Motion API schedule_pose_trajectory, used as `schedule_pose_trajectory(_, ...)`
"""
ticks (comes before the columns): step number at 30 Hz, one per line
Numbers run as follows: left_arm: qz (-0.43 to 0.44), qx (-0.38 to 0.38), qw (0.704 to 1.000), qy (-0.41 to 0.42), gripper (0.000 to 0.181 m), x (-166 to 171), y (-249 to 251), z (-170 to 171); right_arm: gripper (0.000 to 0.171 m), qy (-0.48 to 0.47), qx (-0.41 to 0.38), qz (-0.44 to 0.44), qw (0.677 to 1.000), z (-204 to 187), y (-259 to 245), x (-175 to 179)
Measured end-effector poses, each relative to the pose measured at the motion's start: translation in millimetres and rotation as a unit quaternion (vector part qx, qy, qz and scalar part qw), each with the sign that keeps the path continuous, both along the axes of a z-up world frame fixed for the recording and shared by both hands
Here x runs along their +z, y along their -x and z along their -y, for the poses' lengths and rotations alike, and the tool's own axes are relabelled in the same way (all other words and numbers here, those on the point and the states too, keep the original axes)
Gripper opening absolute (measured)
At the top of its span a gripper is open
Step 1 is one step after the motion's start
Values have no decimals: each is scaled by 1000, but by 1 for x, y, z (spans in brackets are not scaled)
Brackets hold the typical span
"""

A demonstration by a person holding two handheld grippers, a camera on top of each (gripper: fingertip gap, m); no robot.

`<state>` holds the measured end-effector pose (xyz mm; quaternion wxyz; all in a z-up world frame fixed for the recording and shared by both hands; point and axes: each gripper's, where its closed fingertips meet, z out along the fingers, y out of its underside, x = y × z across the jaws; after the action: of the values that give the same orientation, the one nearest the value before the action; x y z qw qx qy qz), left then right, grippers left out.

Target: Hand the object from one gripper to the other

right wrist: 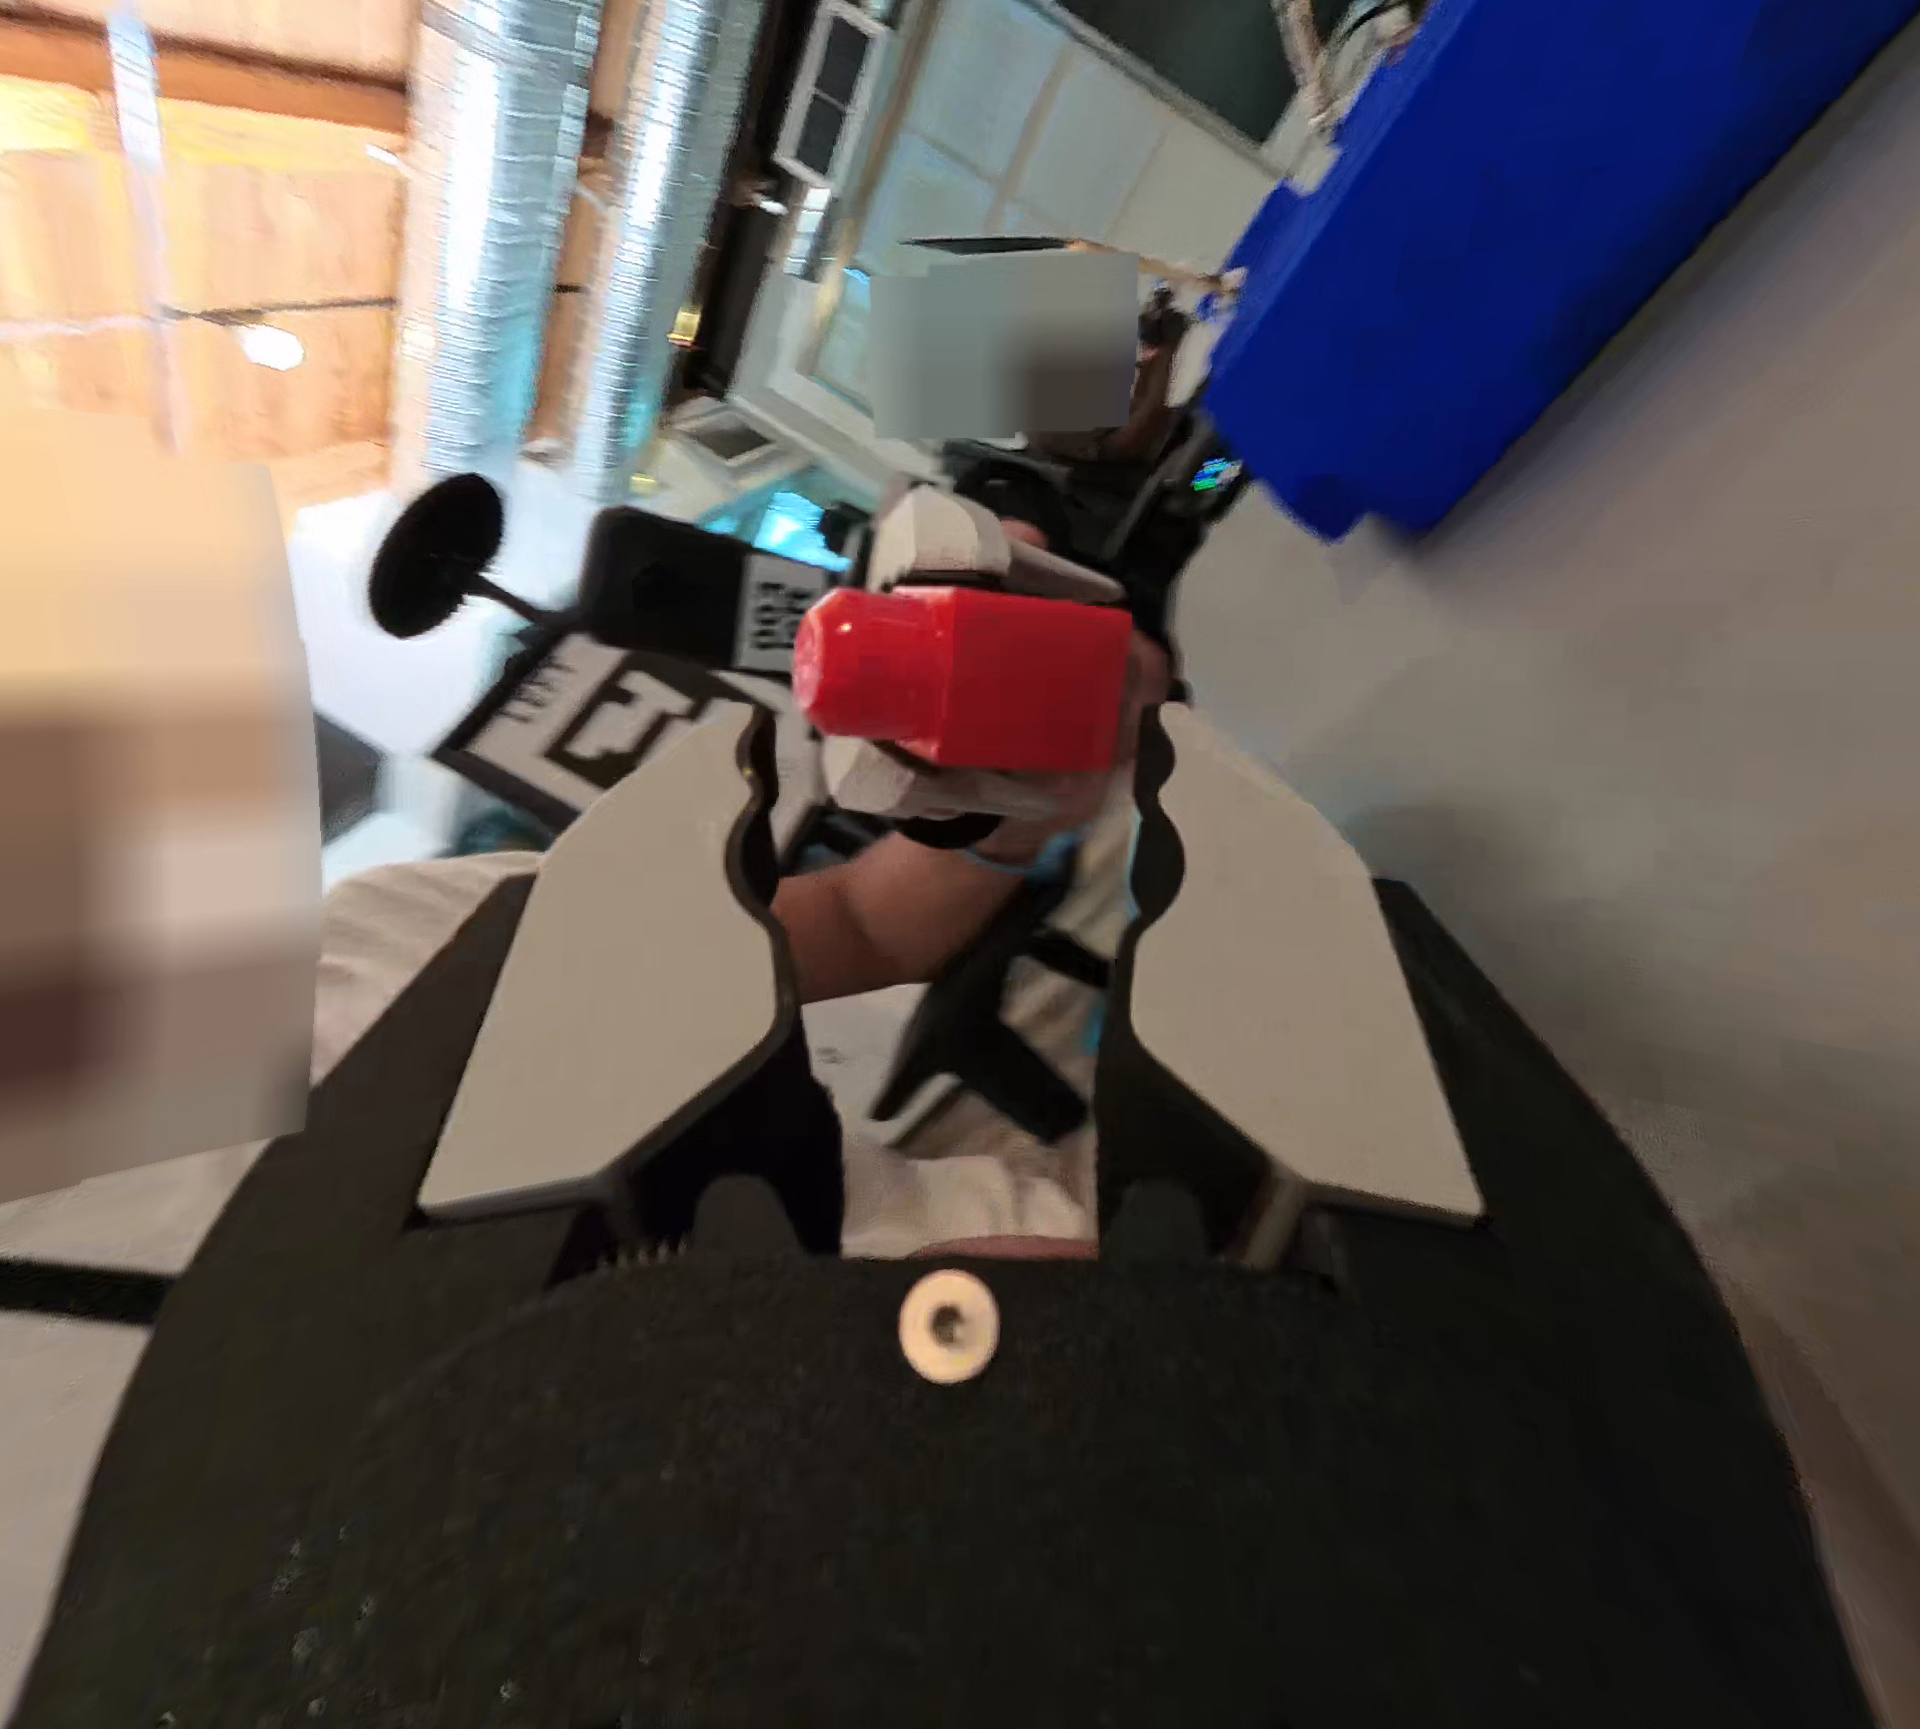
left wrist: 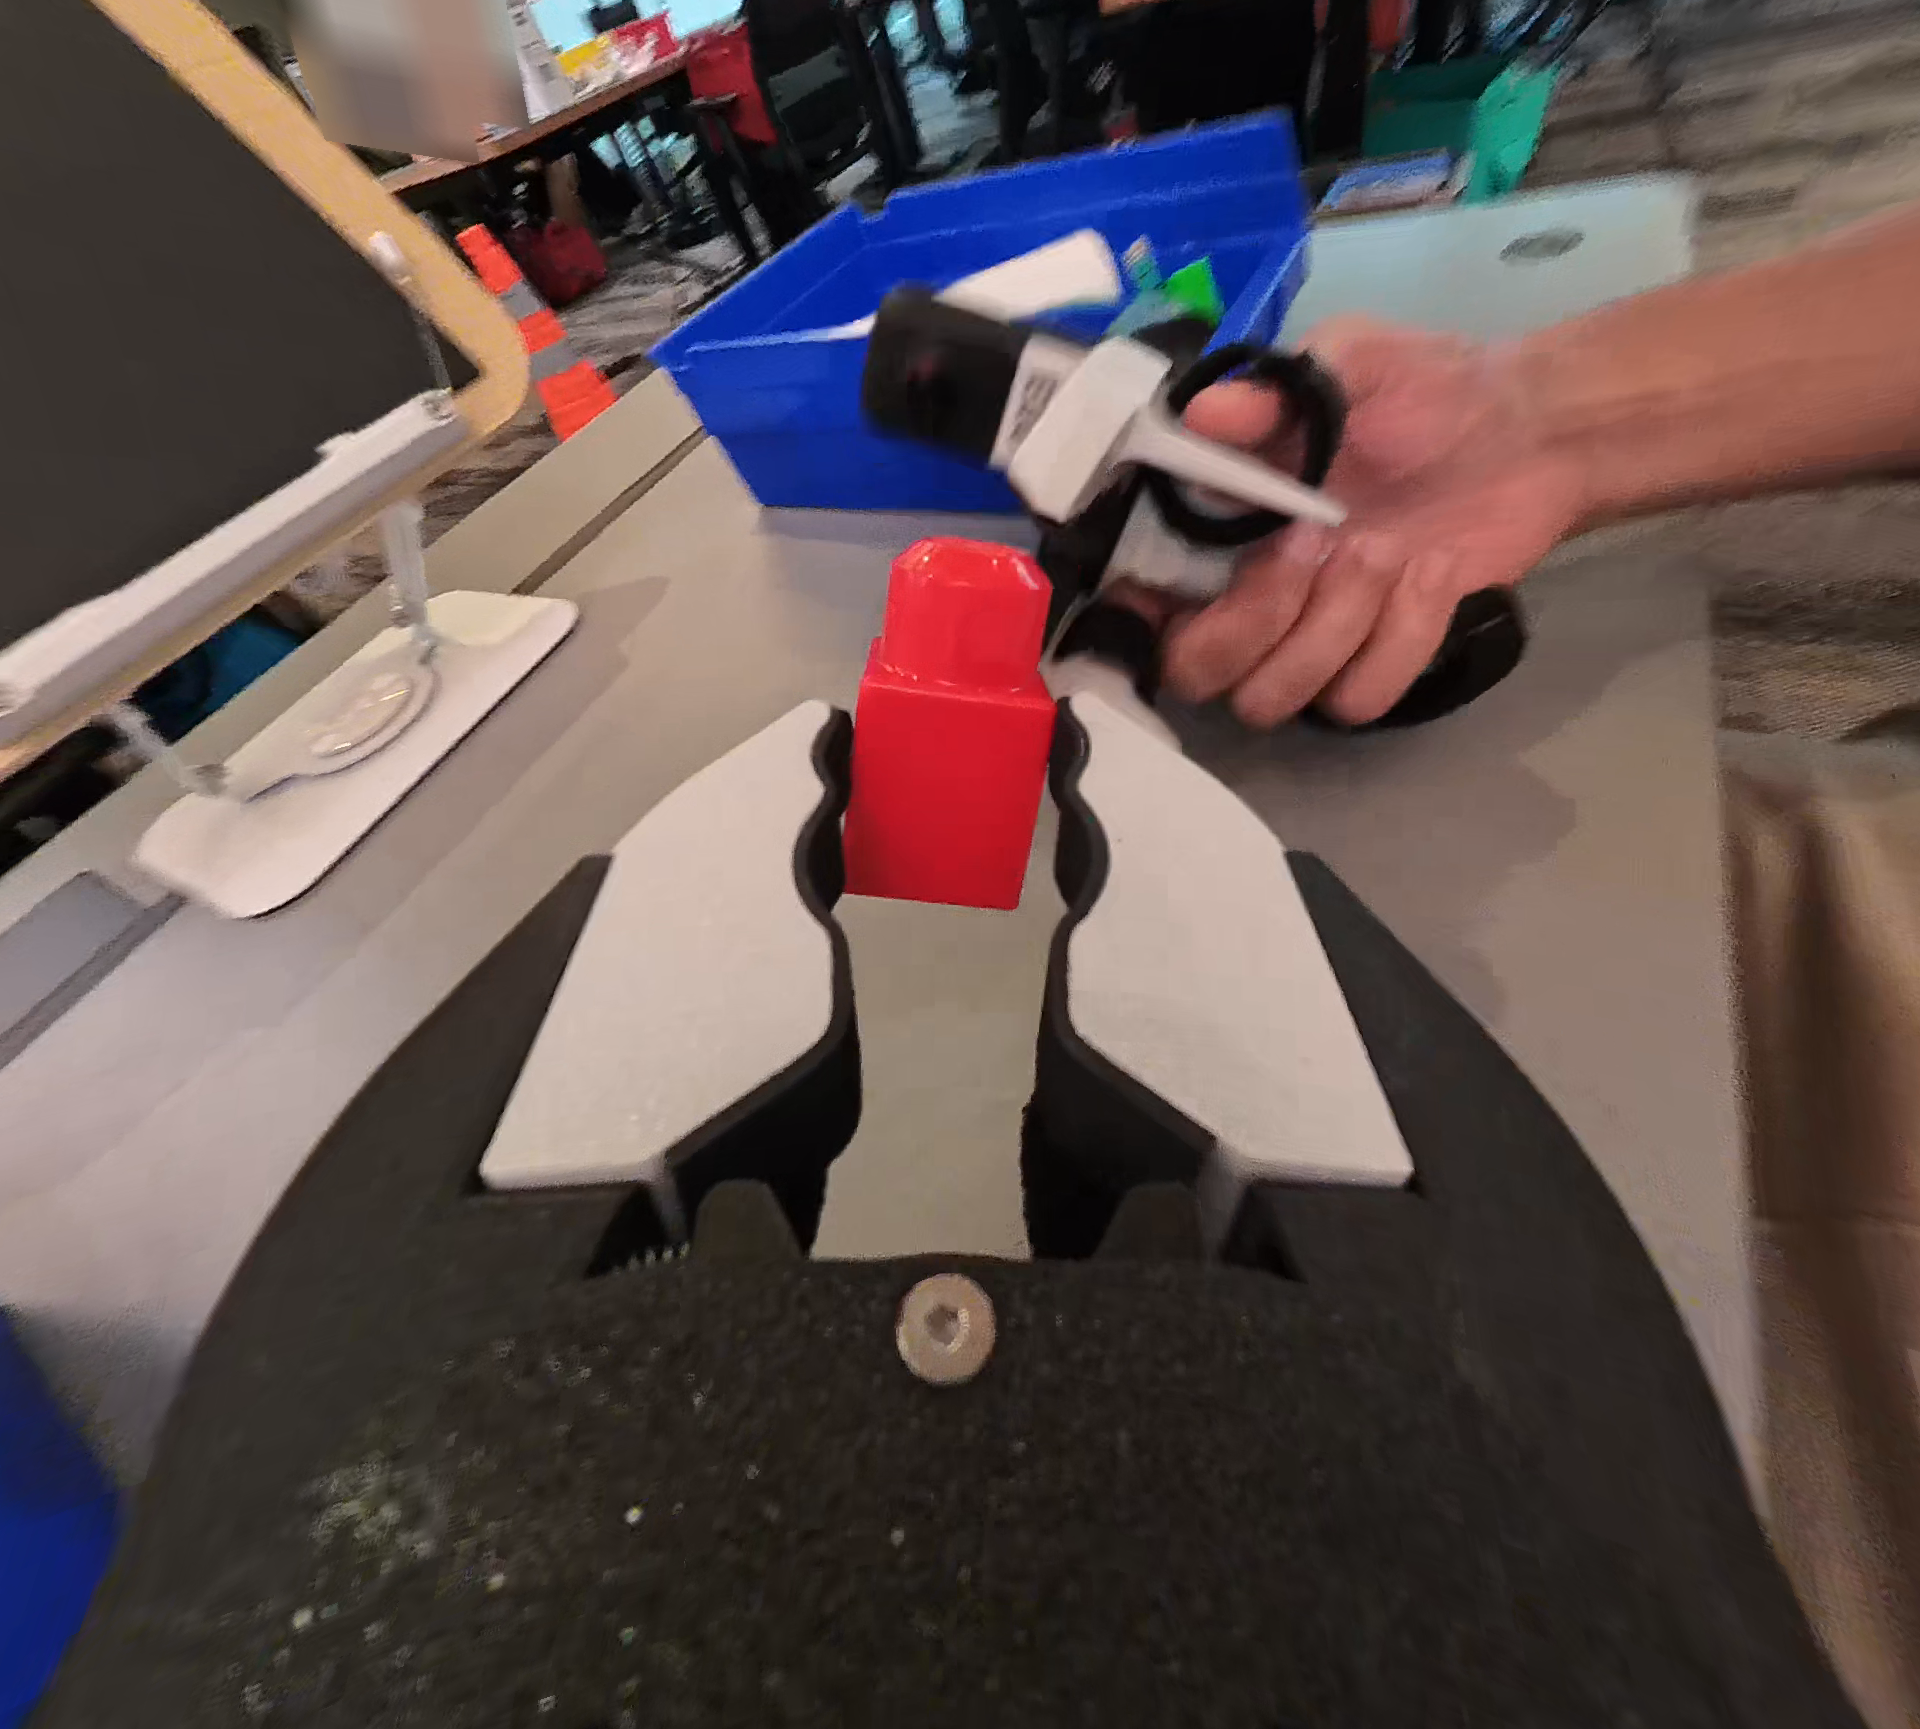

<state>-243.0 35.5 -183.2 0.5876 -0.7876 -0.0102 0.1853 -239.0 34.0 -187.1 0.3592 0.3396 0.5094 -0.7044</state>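
One blue plastic bin [left wrist: 935, 391] at 12 o'clock on the grey desk [left wrist: 1403, 900], holding white paper and green items. Glossy red plastic block with a round stud on top [left wrist: 951, 765], clamped upright between left tongs [left wrist: 948, 744]. Right tongs [right wrist: 951, 744] spread apart, at 1 o'clock just behind block.

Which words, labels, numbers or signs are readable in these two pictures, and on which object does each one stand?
White tag on the right gripper: black print, too blurred to read.
Similar tag on the left gripper: also blurred.
Black-and-white board behind it: pattern only, no readable words.
Red block: no text.
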Motion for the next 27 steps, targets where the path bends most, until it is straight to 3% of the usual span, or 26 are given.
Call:
schedule_pose_trajectory(4, -108, 67, 985, 115, 36, -22, 22, 12, 66, -120, -105, -85, 984, -8, 19, -9)
schedule_pose_trajectory(7, -181, 92, 960, 193, 37, -36, 28, 13, 67, -245, -154, -156, 945, -2, 25, -25)
schedule_pose_trajectory(10, -206, 91, 949, 223, 37, -44, 24, 8, 65, -307, -179, -187, 916, 8, 27, -34)
schedule_pose_trajectory(12, -217, 94, 944, 230, 37, -45, 23, 5, 61, -343, -171, -180, 906, 14, 27, -45)
schedule_pose_trajectory(14, -222, 96, 941, 238, 37, -46, 23, 3, 41, -351, -162, -186, 903, 19, 23, -49)
schedule_pose_trajectory(16, -224, 96, 940, 240, 37, -48, 22, 2, 36, -366, -166, -183, 897, 18, 24, -53)
schedule_pose_trajectory(22, -136, 70, 973, 175, 40, -47, 16, 5, 36, -356, -143, -156, 910, 6, 25, -59)
schedule_pose_trajectory(25, -27, 41, 994, 99, 47, -32, 12, 8, 35, -254, -115, -122, 952, -6, 24, -38)
schedule_pose_trajectory(27, 52, 4, 998, 43, 49, -22, 5, 8, 35, -156, -45, -71, 984, -6, 10, -21)
